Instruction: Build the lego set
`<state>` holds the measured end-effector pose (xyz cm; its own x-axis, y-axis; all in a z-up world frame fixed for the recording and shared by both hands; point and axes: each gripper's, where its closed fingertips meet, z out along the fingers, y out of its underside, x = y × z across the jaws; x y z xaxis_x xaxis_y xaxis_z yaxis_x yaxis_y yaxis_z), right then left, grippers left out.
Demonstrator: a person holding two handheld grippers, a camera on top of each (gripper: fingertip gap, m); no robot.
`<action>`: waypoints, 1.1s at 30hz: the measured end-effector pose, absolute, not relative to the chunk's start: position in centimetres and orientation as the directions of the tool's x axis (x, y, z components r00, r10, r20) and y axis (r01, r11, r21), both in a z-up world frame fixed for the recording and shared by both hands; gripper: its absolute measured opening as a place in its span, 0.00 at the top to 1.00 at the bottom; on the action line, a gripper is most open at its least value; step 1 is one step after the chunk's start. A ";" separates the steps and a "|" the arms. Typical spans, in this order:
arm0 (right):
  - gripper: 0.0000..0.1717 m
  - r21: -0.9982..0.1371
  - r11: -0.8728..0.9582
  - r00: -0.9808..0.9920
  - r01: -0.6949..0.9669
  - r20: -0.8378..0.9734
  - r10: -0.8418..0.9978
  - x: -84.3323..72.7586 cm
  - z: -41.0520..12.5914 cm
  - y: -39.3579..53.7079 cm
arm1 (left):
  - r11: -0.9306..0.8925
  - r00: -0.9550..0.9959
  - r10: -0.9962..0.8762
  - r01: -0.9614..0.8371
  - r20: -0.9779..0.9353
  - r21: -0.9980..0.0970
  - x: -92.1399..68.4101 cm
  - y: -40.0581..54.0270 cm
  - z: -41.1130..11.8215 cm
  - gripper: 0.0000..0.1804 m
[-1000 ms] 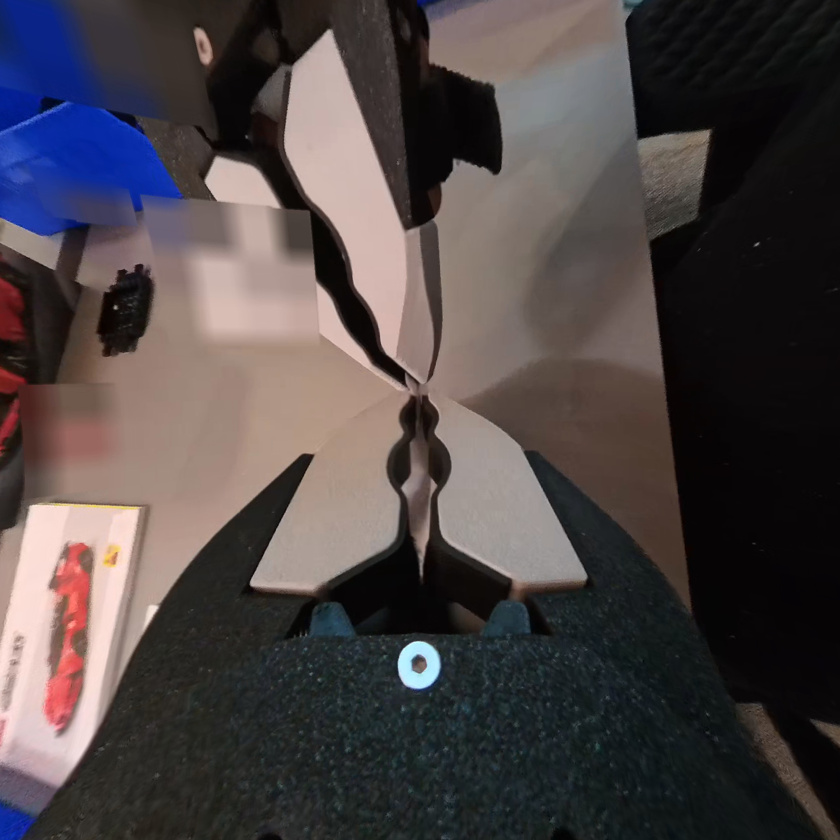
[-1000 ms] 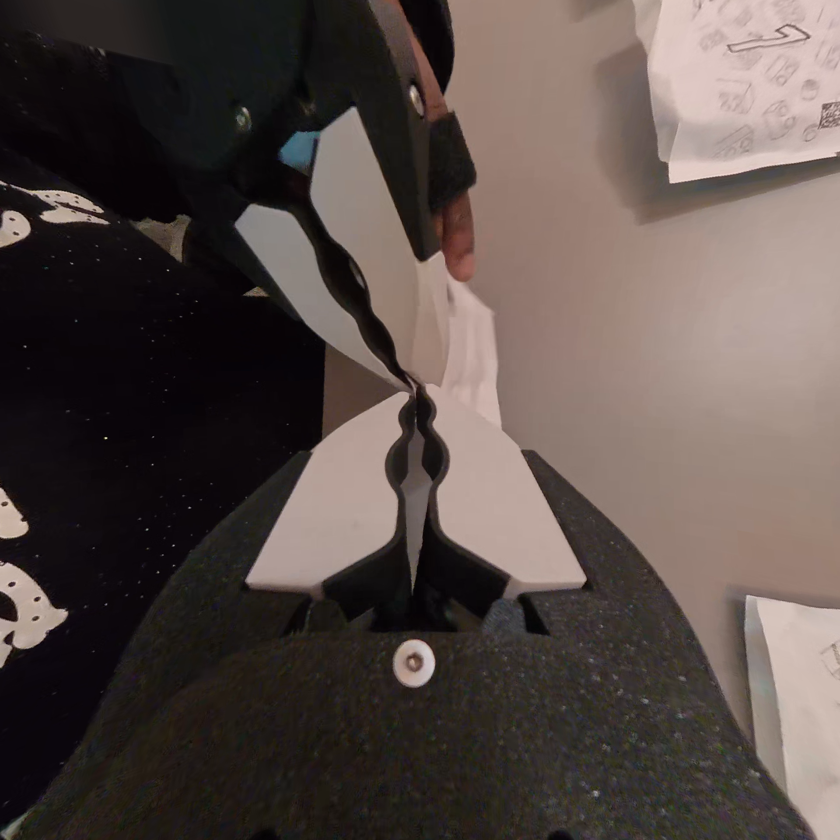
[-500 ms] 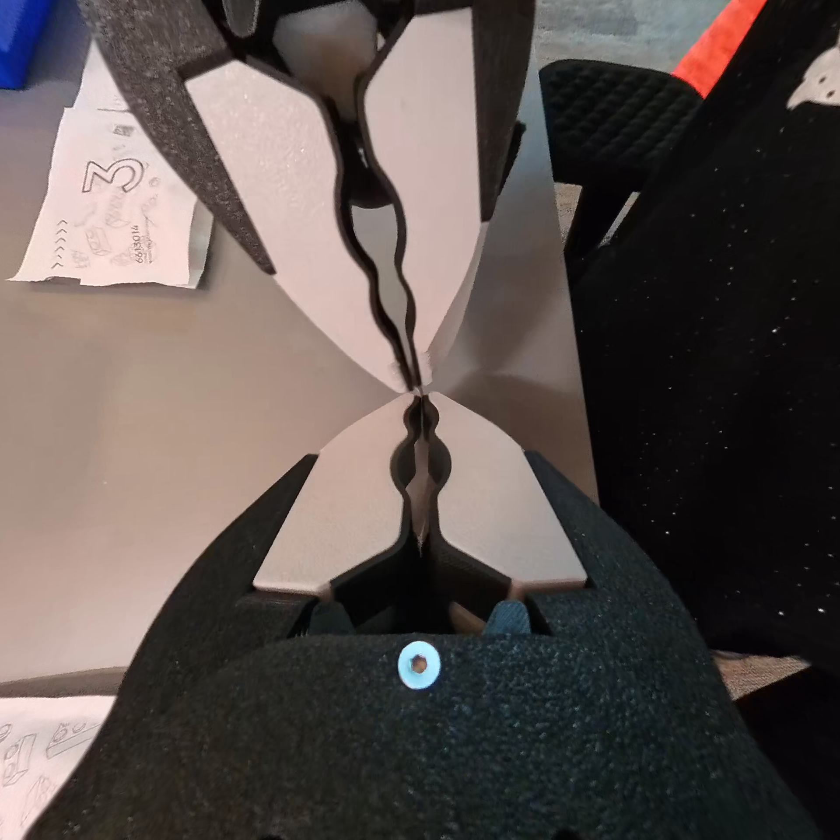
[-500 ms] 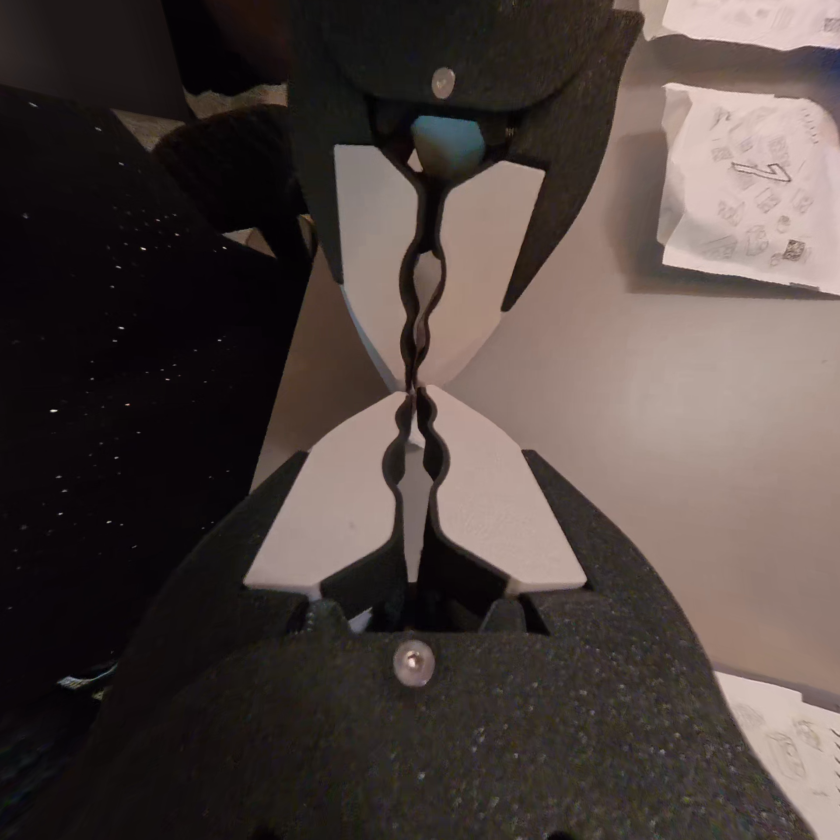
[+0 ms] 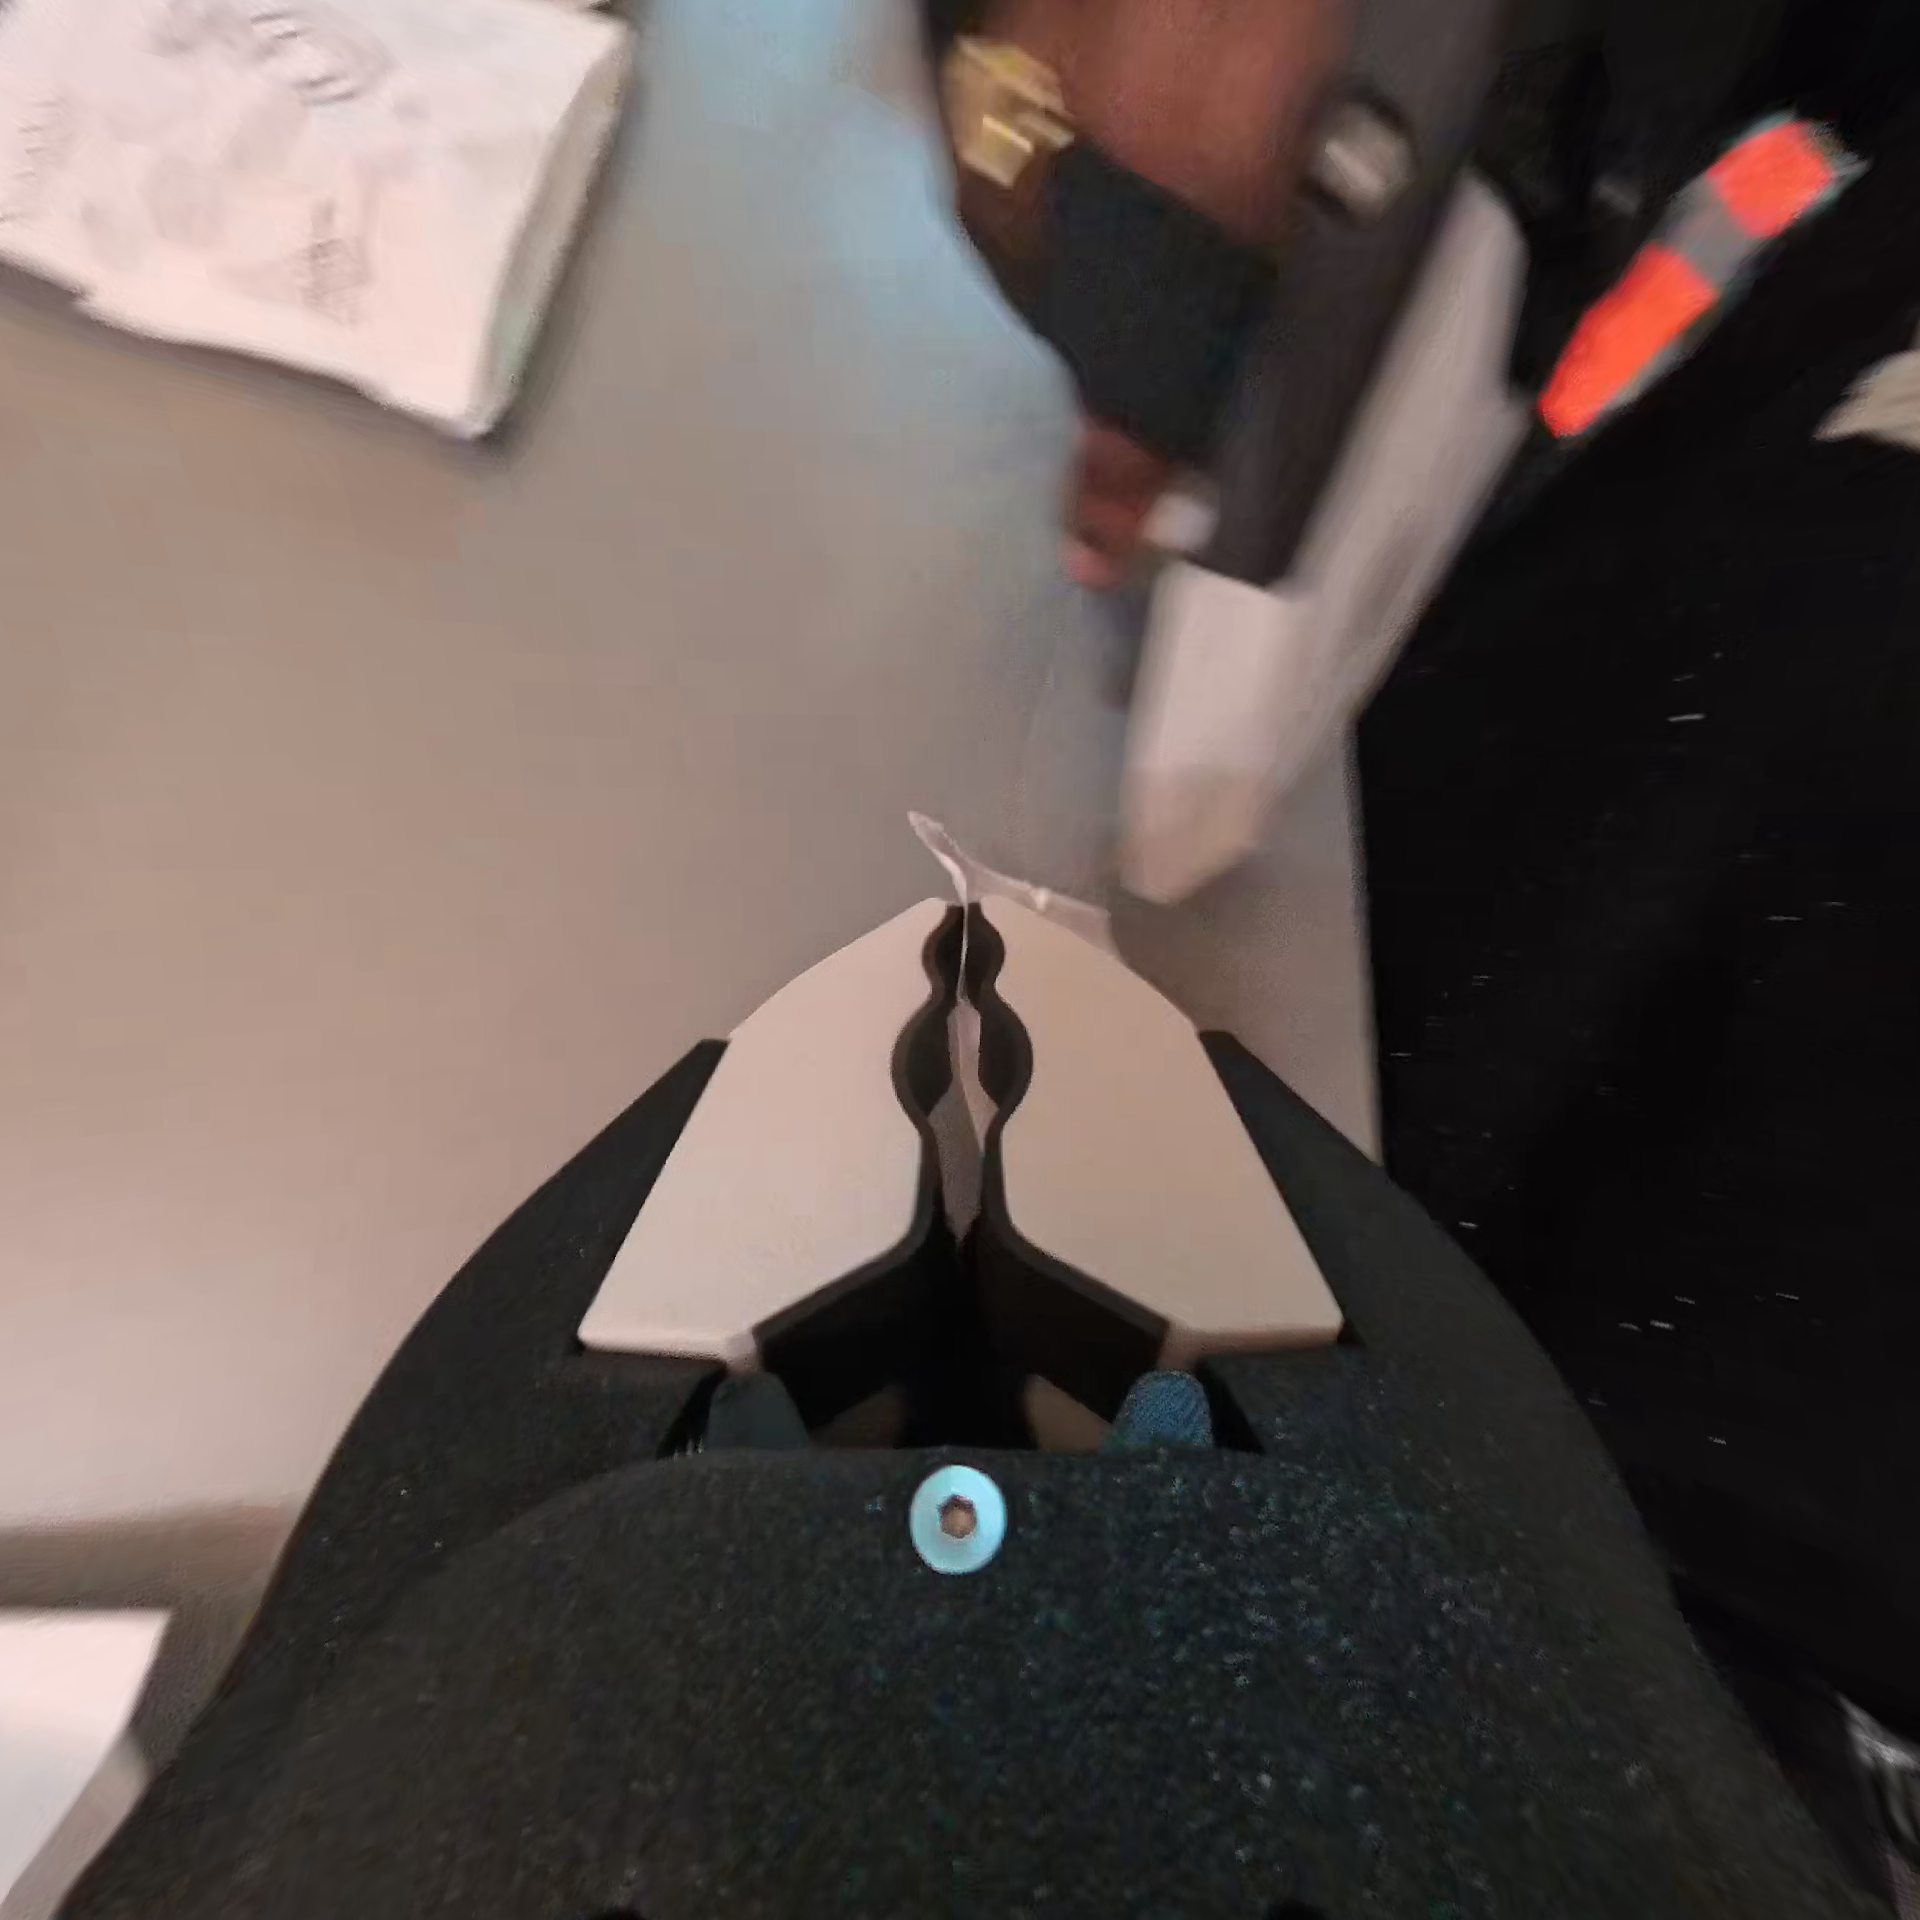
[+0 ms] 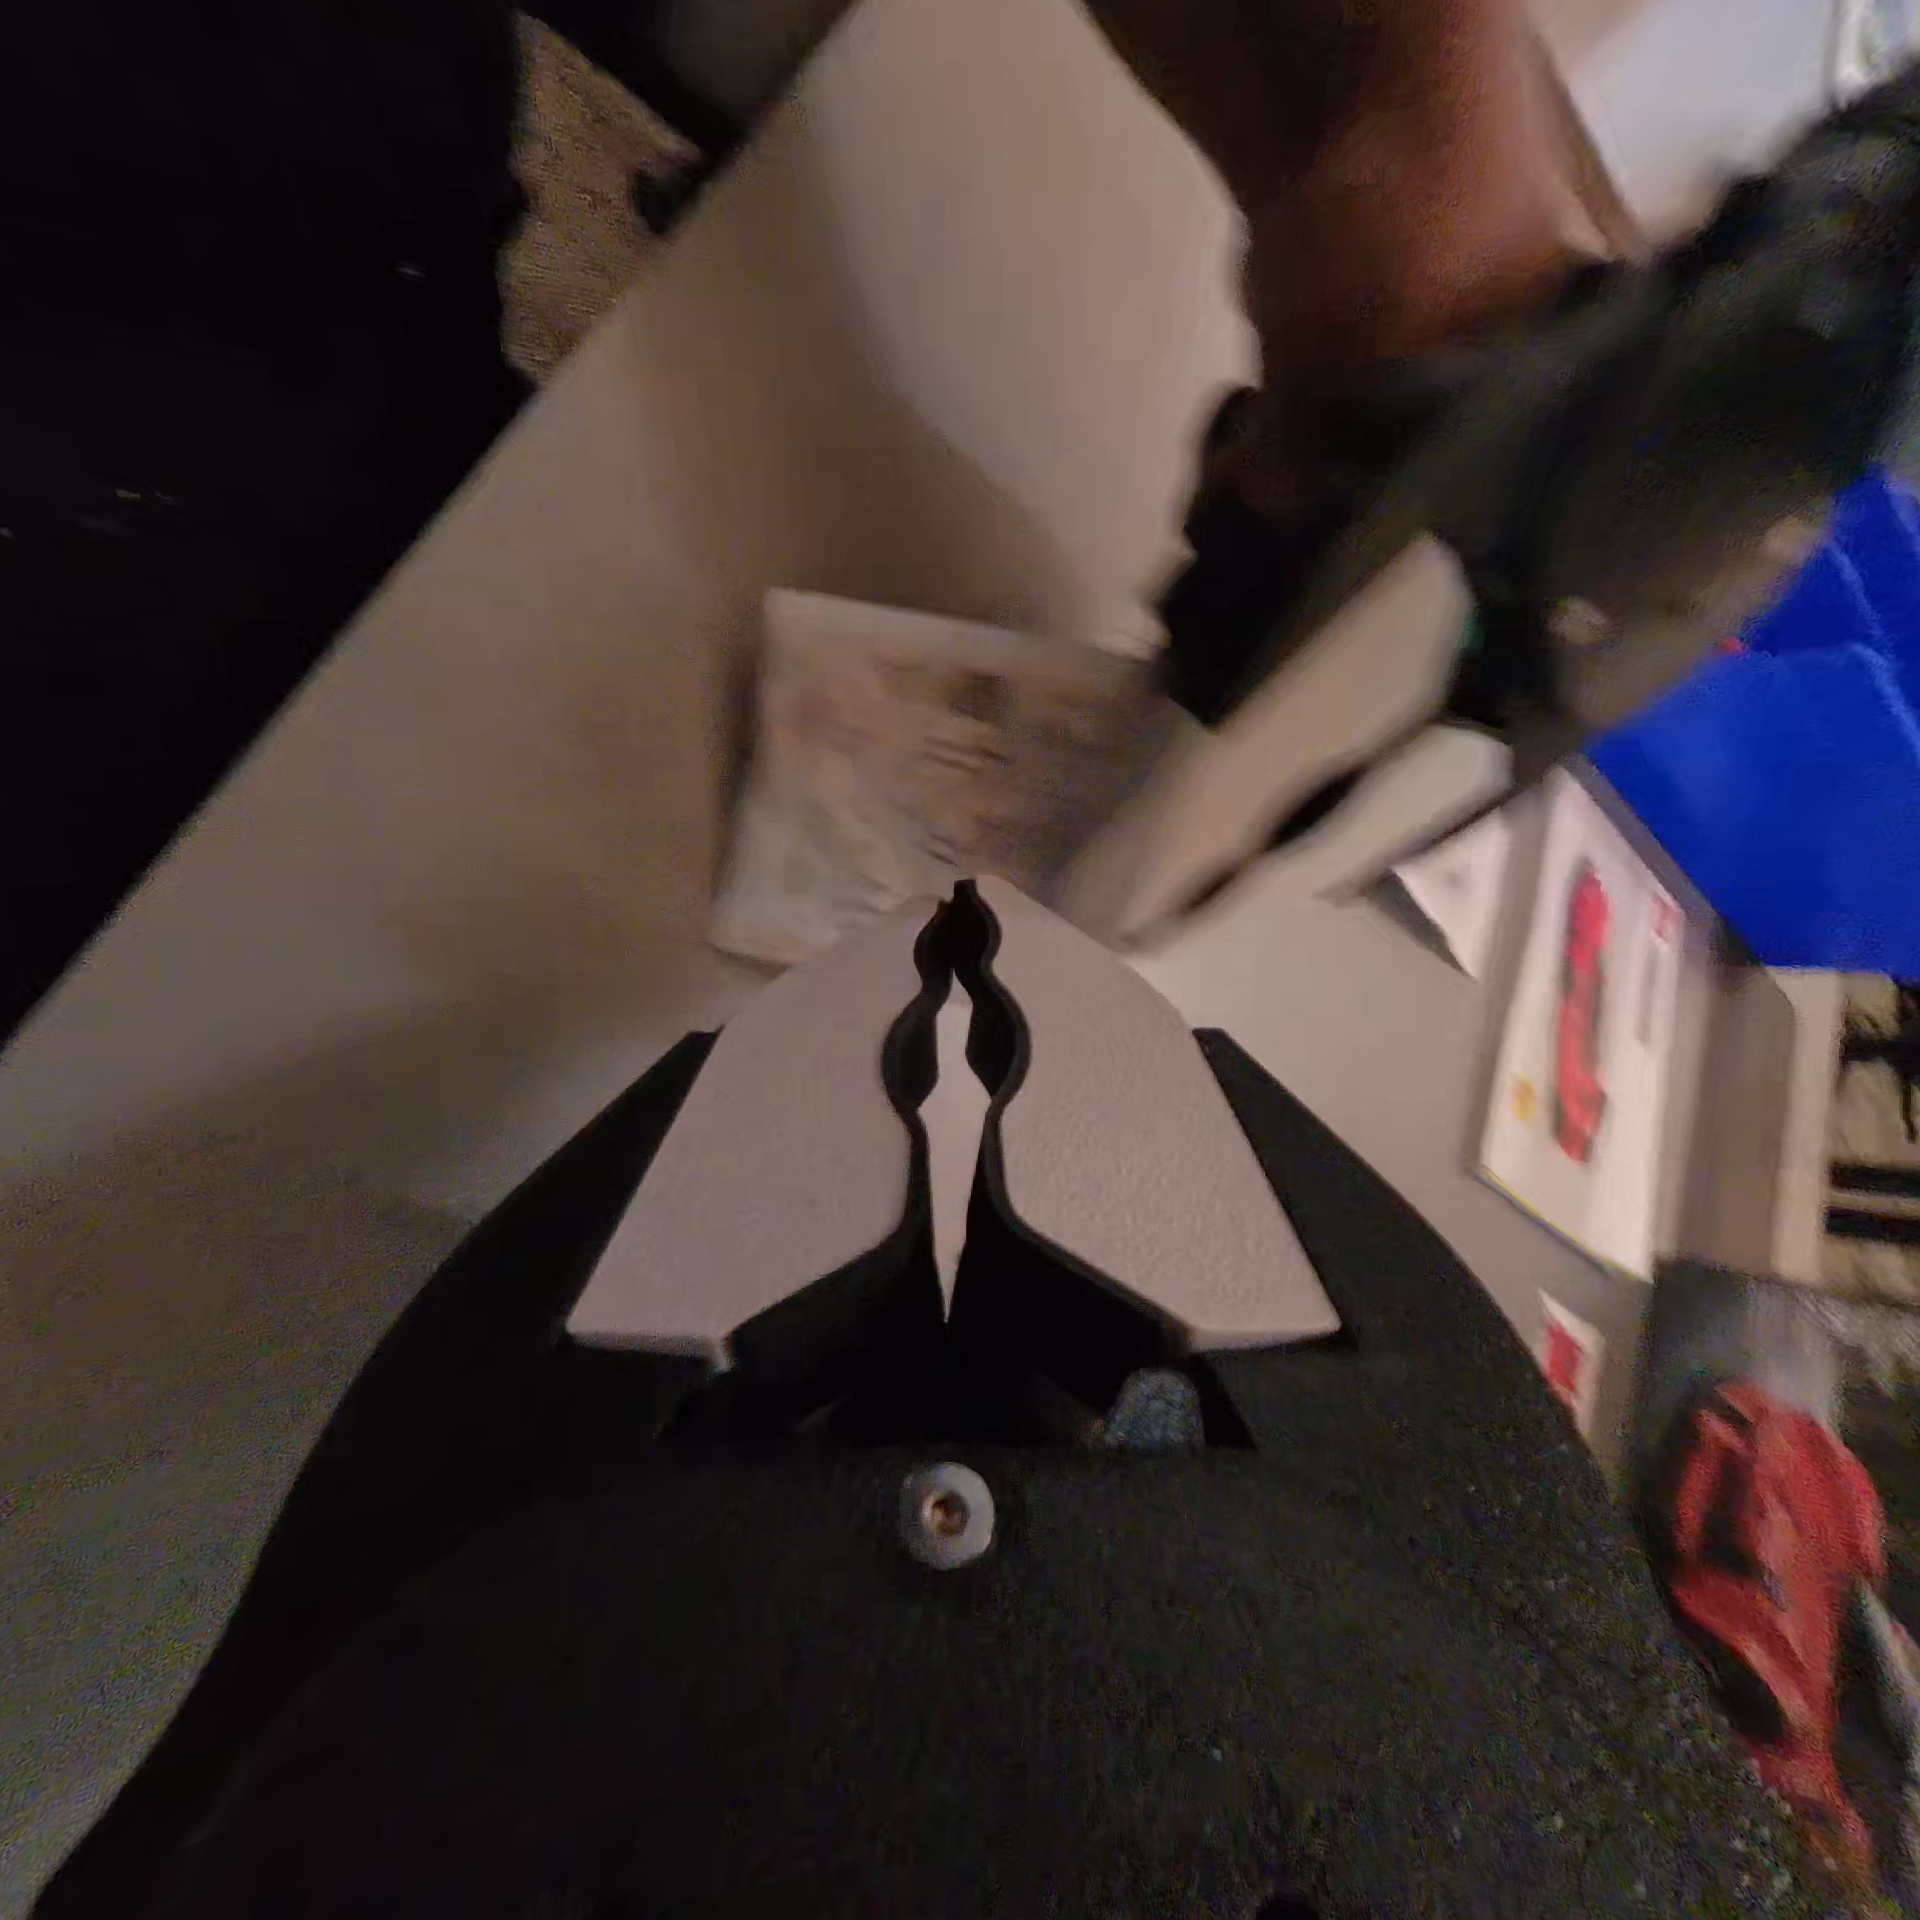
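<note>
The left gripper (image 5: 961,914) has its jaws clenched on a thin torn scrap of white paper (image 5: 951,852). The scrap runs down the slit between the two pale fingers (image 5: 821,1122), and its ragged tip stands out just past the fingertips, bent to the right. It hangs above the grey counter (image 5: 416,727) and does not touch it.

Such a scrap is, I judge, very light, limp and easy to tear. It has no stiffness of its own, so only a flat pinch near an edge can keep it. The present hold, deep between the fingers, looks secure.

The right gripper (image 6: 966,894) has its jaws clenched too. In its own view the fingertips meet with only a dark slit between them. I see no paper there, but the picture is blurred, so a very thin piece could escape notice.

Just beyond the right gripper's tips lies a crumpled white paper bag (image 6: 883,758) on the counter. It should handle in the same way: light, soft, crackling, best taken at a corner or a torn rim.

Farther off are a blue bin (image 6: 1787,810), a white box with a red car picture (image 6: 1579,1029), and another printed paper bag (image 5: 270,197) in the left wrist view. A hand (image 5: 1122,166), much blurred, holds the right gripper there.
</note>
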<state>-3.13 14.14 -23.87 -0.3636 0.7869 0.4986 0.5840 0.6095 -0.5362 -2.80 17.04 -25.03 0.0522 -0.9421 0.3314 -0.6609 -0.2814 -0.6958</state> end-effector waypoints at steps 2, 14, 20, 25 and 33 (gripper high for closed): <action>1.00 -0.473 0.645 -0.346 0.601 0.574 0.742 -3.2 -25.3 14.2 | -0.306 0.037 -0.932 -0.616 0.362 -0.726 -3.4 17.5 -23.8 1.00; 0.68 -0.822 -0.001 -0.095 0.569 -0.068 0.993 -4.1 -21.4 16.9 | -0.146 0.026 -0.984 -0.688 0.176 -0.711 -4.0 16.4 -22.4 1.00; 0.92 -0.816 0.063 -0.154 0.575 -0.032 0.988 -4.8 -21.2 16.5 | -0.110 0.016 -0.990 -0.695 0.137 -0.710 -3.9 16.1 -22.3 1.00; 0.98 -0.791 0.106 -0.175 0.603 -0.002 0.985 -4.8 -21.6 16.4 | -0.100 0.010 -0.992 -0.691 0.130 -0.716 -4.0 16.0 -22.4 1.00; 1.00 -0.696 0.342 -0.258 0.632 0.228 0.939 -4.9 -21.6 15.6 | -0.128 -0.041 -0.976 -0.685 0.214 -0.718 -4.3 15.2 -22.3 1.00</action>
